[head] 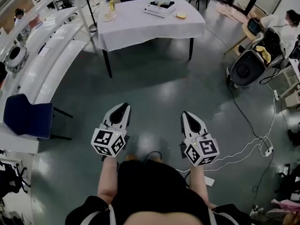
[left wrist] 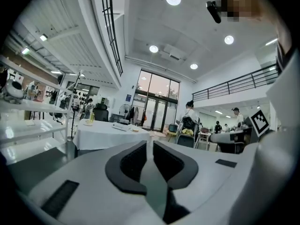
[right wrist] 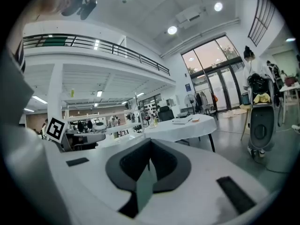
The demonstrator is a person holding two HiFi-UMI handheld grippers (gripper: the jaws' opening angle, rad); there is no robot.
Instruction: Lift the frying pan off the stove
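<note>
Left gripper [head: 120, 112] and right gripper [head: 188, 119] are both clenched and empty. What looks like the stove [head: 160, 7] sits on the worktop [head: 136, 29], straight ahead and well apart from both. The frying pan is too small to make out, and neither gripper is clearly nearer.

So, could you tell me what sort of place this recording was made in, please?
Probably an open lab or workshop hall, not a home kitchen: a mezzanine railing above, a white-clothed table on bare grey floor, and cables trailing across it.
</note>
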